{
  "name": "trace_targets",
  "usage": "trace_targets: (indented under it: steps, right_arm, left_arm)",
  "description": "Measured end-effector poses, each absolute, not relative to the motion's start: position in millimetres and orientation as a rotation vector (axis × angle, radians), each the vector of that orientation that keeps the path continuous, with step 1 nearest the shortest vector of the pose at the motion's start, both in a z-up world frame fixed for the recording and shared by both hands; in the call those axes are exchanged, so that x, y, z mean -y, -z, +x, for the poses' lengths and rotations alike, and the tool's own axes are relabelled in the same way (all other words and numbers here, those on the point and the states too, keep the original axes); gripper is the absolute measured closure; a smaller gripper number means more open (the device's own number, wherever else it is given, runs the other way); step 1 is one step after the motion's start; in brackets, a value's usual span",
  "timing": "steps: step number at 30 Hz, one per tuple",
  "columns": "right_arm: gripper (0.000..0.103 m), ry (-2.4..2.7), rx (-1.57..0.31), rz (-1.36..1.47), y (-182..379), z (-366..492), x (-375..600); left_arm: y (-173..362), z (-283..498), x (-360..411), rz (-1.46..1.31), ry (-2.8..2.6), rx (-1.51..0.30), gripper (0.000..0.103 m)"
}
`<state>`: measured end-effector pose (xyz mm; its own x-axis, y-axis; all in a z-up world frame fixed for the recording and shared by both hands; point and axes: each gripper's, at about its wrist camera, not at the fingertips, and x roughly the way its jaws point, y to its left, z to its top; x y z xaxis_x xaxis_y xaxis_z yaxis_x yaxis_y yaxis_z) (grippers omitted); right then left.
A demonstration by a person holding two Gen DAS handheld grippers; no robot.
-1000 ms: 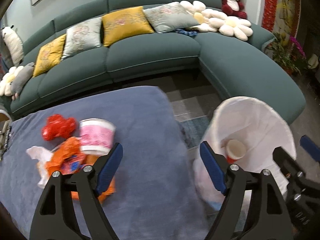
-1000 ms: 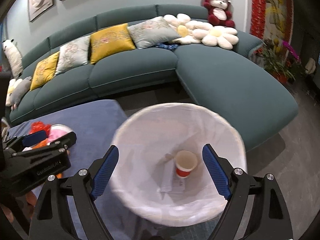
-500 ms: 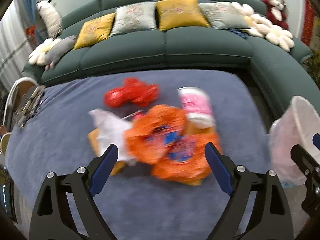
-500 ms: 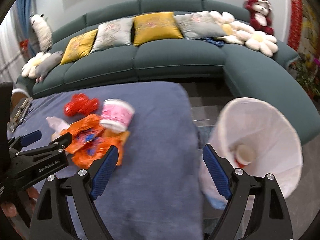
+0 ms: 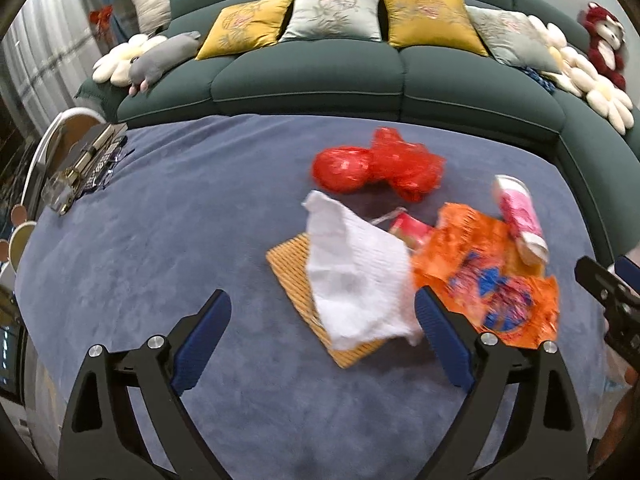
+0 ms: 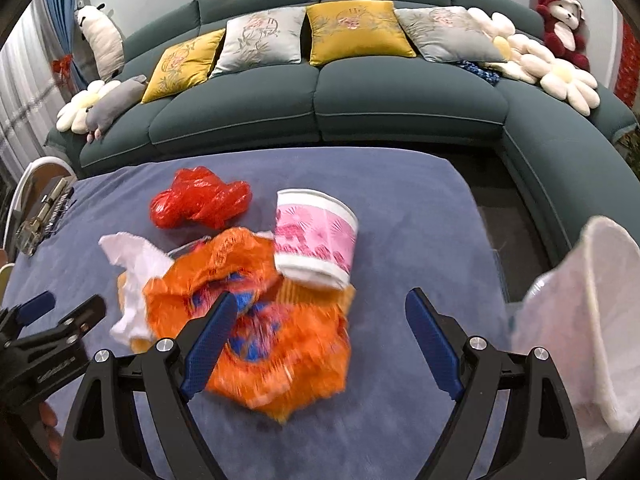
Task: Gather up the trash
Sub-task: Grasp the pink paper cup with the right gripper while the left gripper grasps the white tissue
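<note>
A pile of trash lies on the blue-covered table. It holds a red plastic bag, a white tissue, an orange snack wrapper, a tan woven mat and a pink-and-white paper cup lying on its side. My left gripper is open just in front of the tissue. My right gripper is open over the orange wrapper, in front of the cup. The white-lined trash bin stands at the table's right.
A green sofa with cushions and plush toys curves behind the table. Keys and small items lie at the table's left edge, beside a chair back.
Both grippers have swung left from the bin to the trash pile. The bin has moved from the centre of the right wrist view to its right edge. Both stay open.
</note>
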<state>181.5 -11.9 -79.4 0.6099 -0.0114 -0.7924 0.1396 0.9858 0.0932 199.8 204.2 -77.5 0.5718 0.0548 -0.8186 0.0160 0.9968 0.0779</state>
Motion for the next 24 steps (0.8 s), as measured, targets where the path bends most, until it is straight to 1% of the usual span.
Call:
trace_targets:
  steps: [5,10,12,14,16,17,19,20,22,24]
  right_arm:
    - [0.023,0.091,-0.924,0.127,94,221,0]
    - [0.028,0.096,-0.948,0.087,112,253,-9]
    - [0.033,0.1,-0.964,0.077,120,261,-11]
    - [0.033,0.11,-0.977,0.076,128,265,-10]
    - [0.038,0.115,-0.991,0.078,135,266,-6]
    - [0.042,0.118,-0.997,0.079,137,266,-4]
    - [0.046,0.128,-0.999,0.084,140,265,2]
    - [0.047,0.129,-0.998,0.09,140,264,4]
    - [0.05,0.137,-0.988,0.106,139,261,11]
    - [0.054,0.143,-0.979,0.122,138,259,17]
  left_arm:
    - [86,221,-220,0.05,-0.037,-0.971,0.014]
    - [96,243,-227,0.02,-0.024,-0.989,0.014]
    - [100,251,-228,0.005,-0.015,-1.0,0.014]
    - [105,258,-228,-0.008,-0.011,-1.01,0.014]
    - [110,264,-227,-0.014,-0.006,-1.02,0.014]
    - [112,267,-226,-0.011,-0.009,-1.02,0.014]
    - [115,271,-222,-0.008,-0.005,-1.017,0.015]
    - [116,273,-220,-0.007,-0.006,-1.018,0.016]
    - [118,275,-217,-0.015,0.007,-1.025,0.027]
    - [120,278,-216,-0.025,0.021,-1.043,0.047]
